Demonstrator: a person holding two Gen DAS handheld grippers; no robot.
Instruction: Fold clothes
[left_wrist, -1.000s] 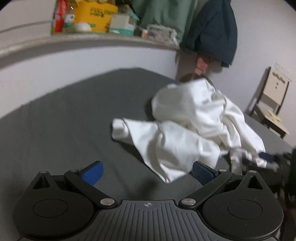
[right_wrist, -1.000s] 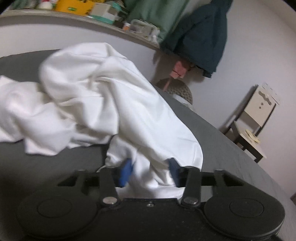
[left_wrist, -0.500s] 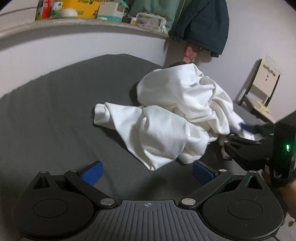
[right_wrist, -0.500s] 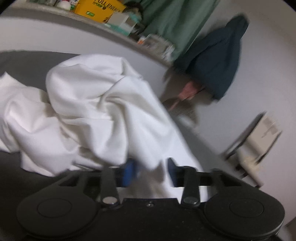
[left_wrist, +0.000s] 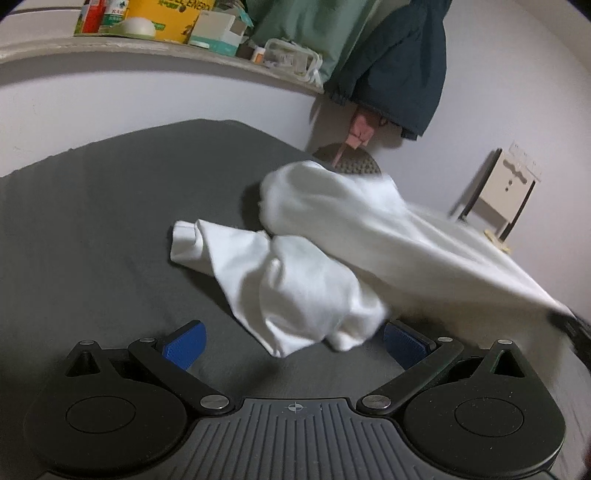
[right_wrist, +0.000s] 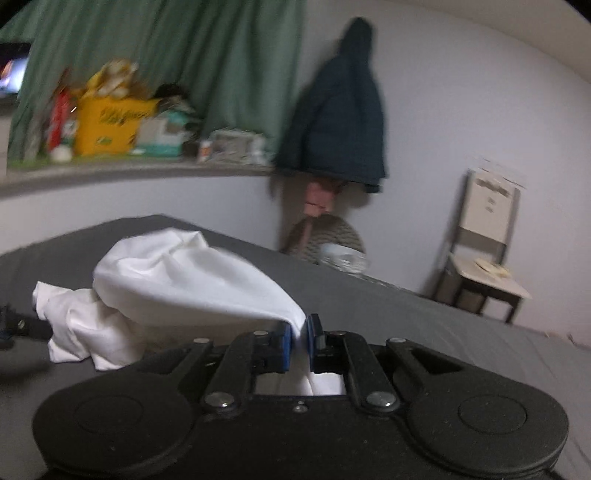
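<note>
A crumpled white garment (left_wrist: 306, 273) lies on the dark grey bed (left_wrist: 110, 221). My right gripper (right_wrist: 300, 334) pinches one edge of the white garment (right_wrist: 184, 284) between its blue pads, its jaws still closing, and the cloth stretches taut from the heap up to it. In the left wrist view that pulled edge runs off to the right, where the right gripper (left_wrist: 565, 321) shows only as a dark blur. My left gripper (left_wrist: 291, 341) hovers open just in front of the heap, whose near fold lies between its blue fingertips (left_wrist: 184, 343) without being touched by them.
A shelf (left_wrist: 147, 48) with boxes and bottles runs along the wall behind the bed. A green curtain (right_wrist: 229, 74) and a dark blue jacket (right_wrist: 340, 122) hang at the back. A pale chair (right_wrist: 487, 254) stands at the right, and a woven basket (right_wrist: 332, 240) beside the bed's far corner.
The right gripper has closed on the garment's edge and swung up and to the right, drawing the cloth out of the heap into a taut stretch. The left gripper stayed open.
</note>
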